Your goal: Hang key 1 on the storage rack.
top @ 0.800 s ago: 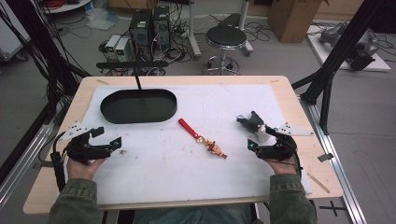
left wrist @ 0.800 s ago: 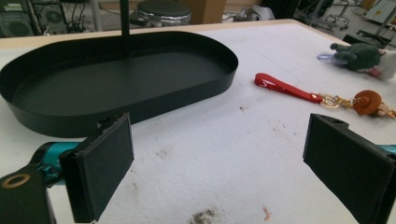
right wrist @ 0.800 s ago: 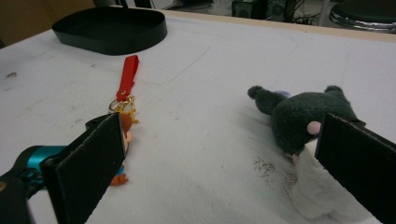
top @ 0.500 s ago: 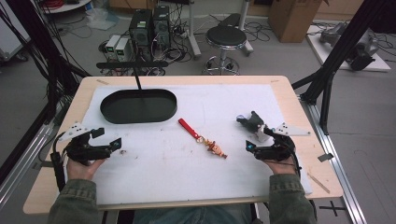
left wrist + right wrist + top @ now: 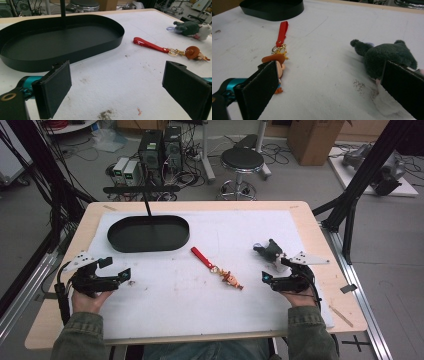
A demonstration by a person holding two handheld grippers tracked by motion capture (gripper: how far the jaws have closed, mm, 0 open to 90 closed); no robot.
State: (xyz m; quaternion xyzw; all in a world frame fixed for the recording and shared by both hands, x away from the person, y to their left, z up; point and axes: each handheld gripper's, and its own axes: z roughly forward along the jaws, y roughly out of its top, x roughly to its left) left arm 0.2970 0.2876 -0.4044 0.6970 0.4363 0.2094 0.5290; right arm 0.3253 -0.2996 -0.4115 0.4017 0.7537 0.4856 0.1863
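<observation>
A keychain with a red strap (image 5: 201, 256) and a small orange-hatted figure (image 5: 231, 279) lies mid-table on the white mat. A grey plush toy (image 5: 270, 251) lies to its right. My right gripper (image 5: 274, 270) stands open just in front of the plush, near the figure. In the right gripper view the gripper (image 5: 332, 90) has the figure (image 5: 275, 60) by one jaw and the plush (image 5: 384, 58) partly behind the other, with neither pad pressing on anything. My left gripper (image 5: 116, 268) stands open at the left, below the black oval tray (image 5: 120, 245), and holds nothing (image 5: 120, 95).
The tray (image 5: 110, 47) holds nothing, and a black post rises from behind it. The keychain strap (image 5: 147, 44) and the plush (image 5: 191, 28) lie far off in the left gripper view. A stool (image 5: 242, 160) and computers stand on the floor beyond the table.
</observation>
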